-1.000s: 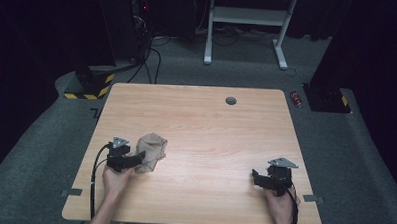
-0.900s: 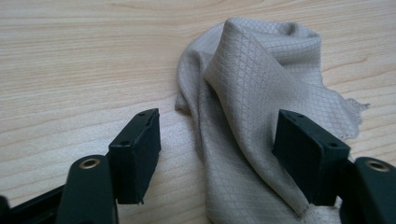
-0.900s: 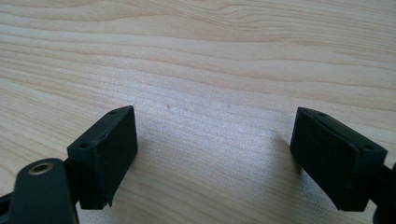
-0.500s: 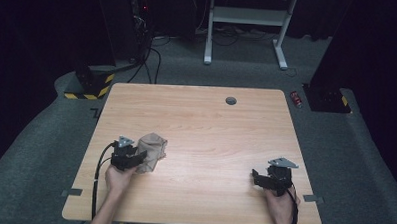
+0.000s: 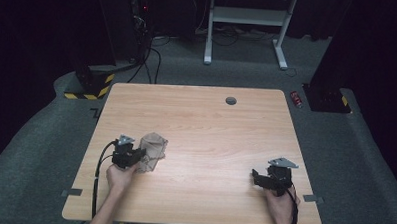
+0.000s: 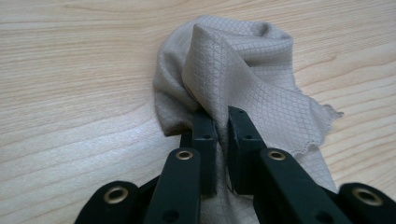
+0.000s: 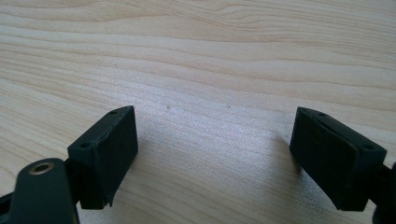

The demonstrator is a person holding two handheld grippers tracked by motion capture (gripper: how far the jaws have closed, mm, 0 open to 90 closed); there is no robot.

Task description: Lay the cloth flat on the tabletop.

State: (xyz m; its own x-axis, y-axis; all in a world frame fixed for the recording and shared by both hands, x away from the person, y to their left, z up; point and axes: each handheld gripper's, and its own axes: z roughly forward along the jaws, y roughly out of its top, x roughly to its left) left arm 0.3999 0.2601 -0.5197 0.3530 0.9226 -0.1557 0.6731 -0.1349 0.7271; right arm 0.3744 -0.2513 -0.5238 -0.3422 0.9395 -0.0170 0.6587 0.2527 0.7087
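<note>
A: What kind of room am I driving in?
B: Looks like a lab/test bay to me. Bare wood table on grey carpet, hazard-striped base, cables on floor, white equipment stand, dark surrounds.

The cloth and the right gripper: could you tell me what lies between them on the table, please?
Nothing: in the high view, bare wooden table runs from the cloth, pinched by the left gripper, to the open right gripper.
</note>
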